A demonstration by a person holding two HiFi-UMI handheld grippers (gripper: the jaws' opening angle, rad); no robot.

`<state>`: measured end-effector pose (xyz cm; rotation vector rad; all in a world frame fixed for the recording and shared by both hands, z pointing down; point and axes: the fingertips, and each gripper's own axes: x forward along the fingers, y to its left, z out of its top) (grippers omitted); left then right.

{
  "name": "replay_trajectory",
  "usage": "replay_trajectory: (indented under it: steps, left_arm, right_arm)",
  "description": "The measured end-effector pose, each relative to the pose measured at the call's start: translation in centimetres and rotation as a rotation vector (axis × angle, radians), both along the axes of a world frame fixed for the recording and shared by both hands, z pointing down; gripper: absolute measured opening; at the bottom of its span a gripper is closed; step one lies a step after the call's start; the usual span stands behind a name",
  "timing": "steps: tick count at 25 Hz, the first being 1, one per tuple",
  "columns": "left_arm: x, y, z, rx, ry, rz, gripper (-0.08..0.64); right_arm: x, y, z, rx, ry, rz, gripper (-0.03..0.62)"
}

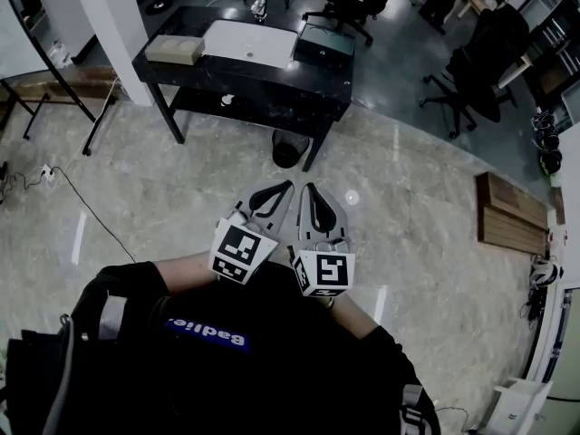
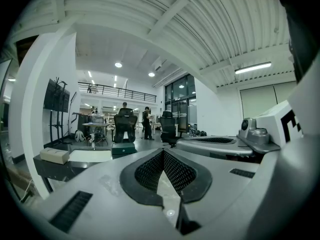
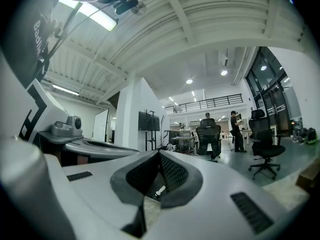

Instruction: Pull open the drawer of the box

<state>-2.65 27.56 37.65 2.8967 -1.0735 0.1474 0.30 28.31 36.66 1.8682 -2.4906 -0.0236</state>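
Note:
A black table [image 1: 263,78] stands a few steps ahead on the stone floor. On it are a beige box [image 1: 175,50] at the left, a white sheet [image 1: 251,42] in the middle and a dark green box [image 1: 326,43] at the right. From here I cannot make out a drawer on either box. The left gripper view shows the same beige box [image 2: 54,155] and green box [image 2: 123,149] far off. My left gripper [image 1: 277,191] and right gripper [image 1: 309,193] are held side by side near my chest. Both are shut and empty, far from the table.
A dark bin [image 1: 288,149] sits under the table's right end. A white pillar [image 1: 113,25] rises left of the table, with a cable [image 1: 86,208] on the floor. Office chairs [image 1: 480,71] stand at the back right and wooden boards [image 1: 512,214] lie to the right.

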Motion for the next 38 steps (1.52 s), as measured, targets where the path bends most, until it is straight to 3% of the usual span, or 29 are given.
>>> replay_trajectory:
  steps: [8,16,25,33,38]
  left_arm:
    - [3.5,-0.8,0.9,-0.004,-0.019,-0.028,0.0]
    - [2.8,-5.8,1.9,-0.038,0.003,-0.085,0.0]
    - [0.5,-20.2,2.7,-0.063,0.041,-0.055,0.0]
    - [-2.2,-34.9,0.3,-0.037,0.055,0.038,0.0]
    - [-3.2,-40.4,0.8,-0.072,0.055,0.065,0.0]
  right_arm:
    - [3.7,-1.2,1.0,-0.002,-0.004,-0.022,0.0]
    - [3.1,-5.8,2.2,-0.025,0.026,-0.072,0.0]
    - [0.9,-19.6,3.1,-0.057,0.061,-0.034,0.0]
    - [-2.5,-34.9,0.4,-0.01,0.05,0.036,0.0]
    - [-3.6,-40.1,0.2,-0.017,0.052,0.072,0.0]
